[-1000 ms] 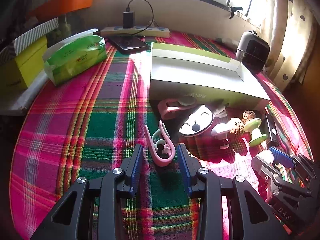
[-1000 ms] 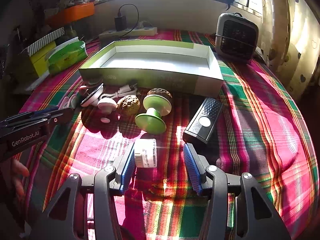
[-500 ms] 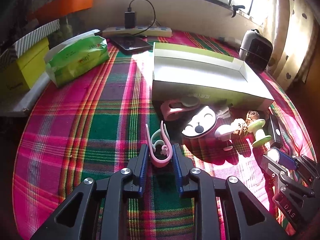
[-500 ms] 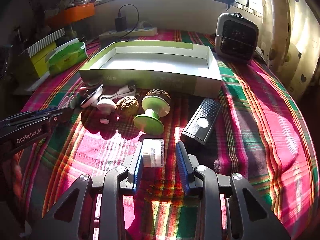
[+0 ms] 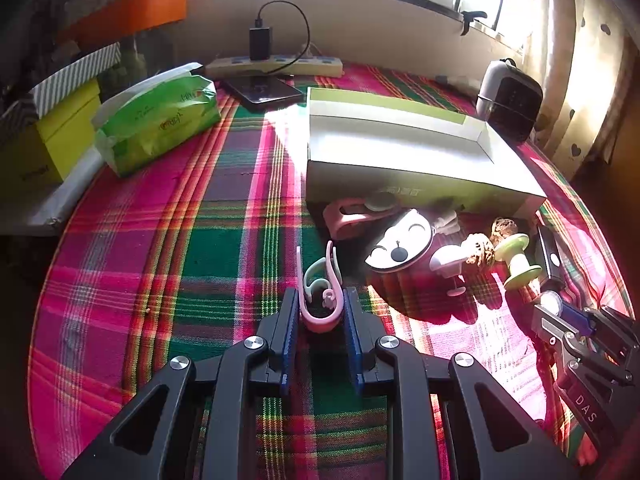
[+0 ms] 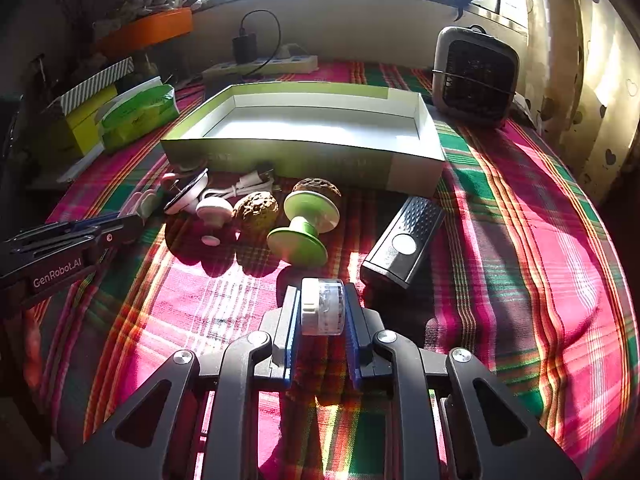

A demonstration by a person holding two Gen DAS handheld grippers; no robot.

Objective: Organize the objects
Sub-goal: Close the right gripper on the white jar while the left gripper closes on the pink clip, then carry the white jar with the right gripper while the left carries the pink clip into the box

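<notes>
My left gripper (image 5: pixel 320 300) is shut on a pink clip (image 5: pixel 318 292) on the plaid cloth. My right gripper (image 6: pixel 322 300) is shut on a small white and clear cylinder (image 6: pixel 323 306); it also shows in the left wrist view (image 5: pixel 550 304). An open green-and-white box (image 6: pixel 304 158) lies behind, seen also in the left wrist view (image 5: pixel 408 184). In front of it lie a green spool (image 6: pixel 306 224), two walnuts (image 6: pixel 256 210), a white cat-face disc (image 5: pixel 400 246), a white knob (image 6: pixel 214 210), a pink holder (image 5: pixel 352 216), a white cable (image 6: pixel 240 188) and a black remote (image 6: pixel 402 244).
A green tissue pack (image 5: pixel 156 120), yellow box (image 5: pixel 48 148), phone (image 5: pixel 262 90) and power strip (image 5: pixel 276 66) sit at the back left. A small dark heater (image 6: pixel 474 76) stands at the back right. The table edge drops off at the right.
Both grippers have closed: the left on the pink clip, the right on the small cylinder. Both moved slightly forward.
</notes>
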